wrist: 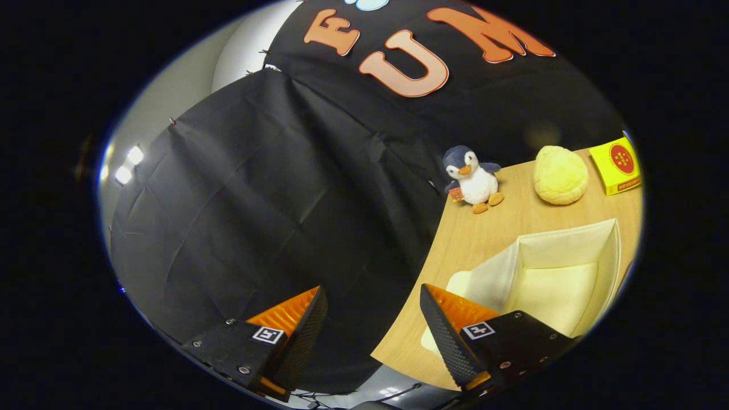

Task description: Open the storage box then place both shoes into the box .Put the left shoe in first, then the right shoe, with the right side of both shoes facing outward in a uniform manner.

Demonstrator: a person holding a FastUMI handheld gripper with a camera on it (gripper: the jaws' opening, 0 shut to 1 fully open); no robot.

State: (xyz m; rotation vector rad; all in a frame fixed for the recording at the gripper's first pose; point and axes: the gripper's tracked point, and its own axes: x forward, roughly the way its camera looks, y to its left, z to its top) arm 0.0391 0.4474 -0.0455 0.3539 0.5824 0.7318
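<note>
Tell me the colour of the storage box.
Cream-white storage box, open, beside the open gripper in the gripper view.

Storage box on table, before penguin

Storage box open on the table, no lid on it, nothing inside.

Box was cream/off-white, soft-sided and fabric-looking, rectangular, mouth facing up. Inner floor was bare and pale. Far wall stood upright; near left wall sagged outward a bit. A pale flap or panel lay flat on the wood just beside the near left corner, touching the box; could not tell if it was the lid. Box sat upright on the light wooden tabletop near its front edge, beyond and to the right of the gripper, whose fingers were spread apart with nothing between them. Right finger overlapped the box's near corner in view.
</note>
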